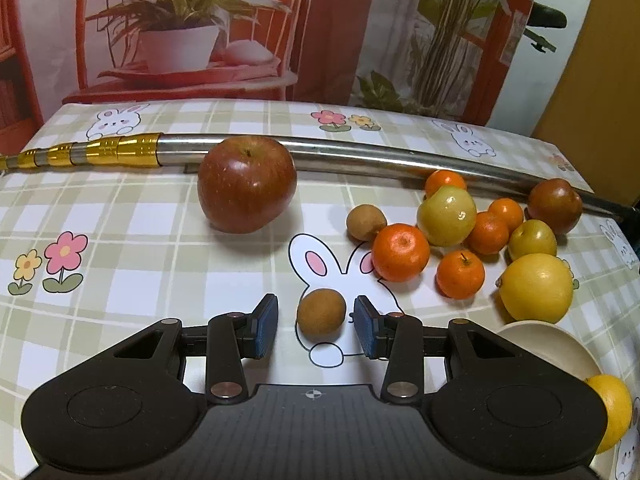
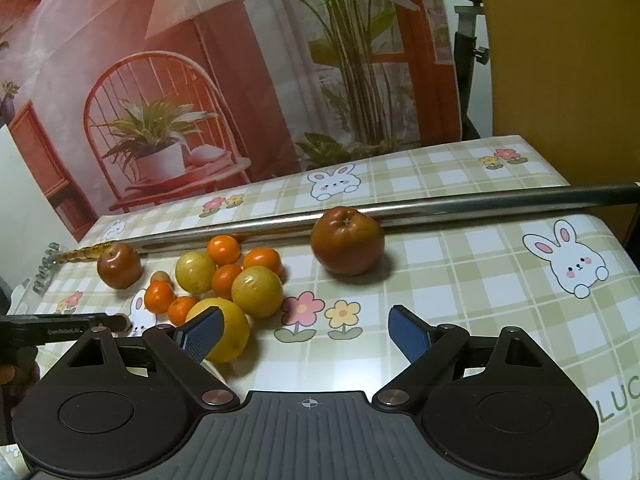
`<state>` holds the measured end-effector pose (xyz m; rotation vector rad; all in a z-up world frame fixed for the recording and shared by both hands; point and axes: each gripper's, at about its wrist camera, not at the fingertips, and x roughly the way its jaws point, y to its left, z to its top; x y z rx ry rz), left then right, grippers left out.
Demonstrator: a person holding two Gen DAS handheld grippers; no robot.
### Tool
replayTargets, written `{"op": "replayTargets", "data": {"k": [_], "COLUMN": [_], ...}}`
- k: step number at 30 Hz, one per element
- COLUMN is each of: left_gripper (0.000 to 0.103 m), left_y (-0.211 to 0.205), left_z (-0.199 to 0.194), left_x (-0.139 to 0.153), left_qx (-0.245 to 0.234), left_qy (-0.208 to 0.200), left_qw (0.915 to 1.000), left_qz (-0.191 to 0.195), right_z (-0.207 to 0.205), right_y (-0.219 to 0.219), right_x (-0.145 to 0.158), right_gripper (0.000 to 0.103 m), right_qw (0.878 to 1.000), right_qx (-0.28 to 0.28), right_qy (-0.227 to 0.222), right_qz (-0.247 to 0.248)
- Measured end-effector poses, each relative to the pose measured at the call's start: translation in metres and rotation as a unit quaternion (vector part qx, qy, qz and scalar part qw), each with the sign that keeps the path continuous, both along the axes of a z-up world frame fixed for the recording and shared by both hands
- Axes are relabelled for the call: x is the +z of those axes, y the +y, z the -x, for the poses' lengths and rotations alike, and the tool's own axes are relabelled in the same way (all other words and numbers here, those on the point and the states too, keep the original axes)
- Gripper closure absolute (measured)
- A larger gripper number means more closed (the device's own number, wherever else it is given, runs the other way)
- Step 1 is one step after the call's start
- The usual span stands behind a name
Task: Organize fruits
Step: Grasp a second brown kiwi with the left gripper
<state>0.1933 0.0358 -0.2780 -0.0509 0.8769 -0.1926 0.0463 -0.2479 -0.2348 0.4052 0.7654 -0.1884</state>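
Note:
In the left wrist view, a small brown longan [image 1: 321,312] lies on the checked tablecloth between the blue pads of my left gripper [image 1: 316,326]. A gap shows on each side of it, so the pads are not touching it. Farther off sit a red apple [image 1: 247,184], a second longan [image 1: 366,222], several mandarins [image 1: 401,252], two yellow-green fruits [image 1: 447,216] and a lemon [image 1: 536,288]. My right gripper [image 2: 304,320] stands wide open over the flower print with nothing between its fingers. A lemon [image 2: 224,328] lies just behind its left finger. A red apple [image 2: 347,240] sits ahead.
A long steel rod [image 1: 360,156] with gold bands lies across the back of the table, touching both apples. A cream bowl [image 1: 560,344] stands at the near right, with another lemon [image 1: 612,416] beside it. A printed backdrop hangs behind the table.

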Motion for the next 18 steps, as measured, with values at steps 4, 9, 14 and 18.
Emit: {"op": "replayTargets", "data": {"k": [4,9,14,18], "left_gripper": [0.075,0.075,0.075,0.075], "left_y": [0.000,0.003,0.004,-0.001], "left_z": [0.001,0.013,0.032,0.049], "left_x": [0.000,0.006,0.021,0.035], "left_qx": [-0.005,-0.007,-0.007,-0.005], "left_qy": [0.000,-0.009,-0.025,-0.046], "left_qw": [1.0000,0.9999,0.9994,0.9985], "left_qz": [0.003,0.013,0.023,0.028], "right_z": [0.000,-0.001,-0.002,-0.001], "right_y": [0.001,0.002,0.004,-0.001], "right_x": [-0.002,-0.004,-0.006,-0.008], "right_gripper": [0.021,0.024,0.025,0.026], "right_qw": [1.000,1.000,1.000,1.000], "right_qx": [0.003,0.005,0.012,0.009], "right_qy": [-0.001,-0.002,-0.007,-0.024], "right_qz": [0.003,0.002,0.009,0.014]}}
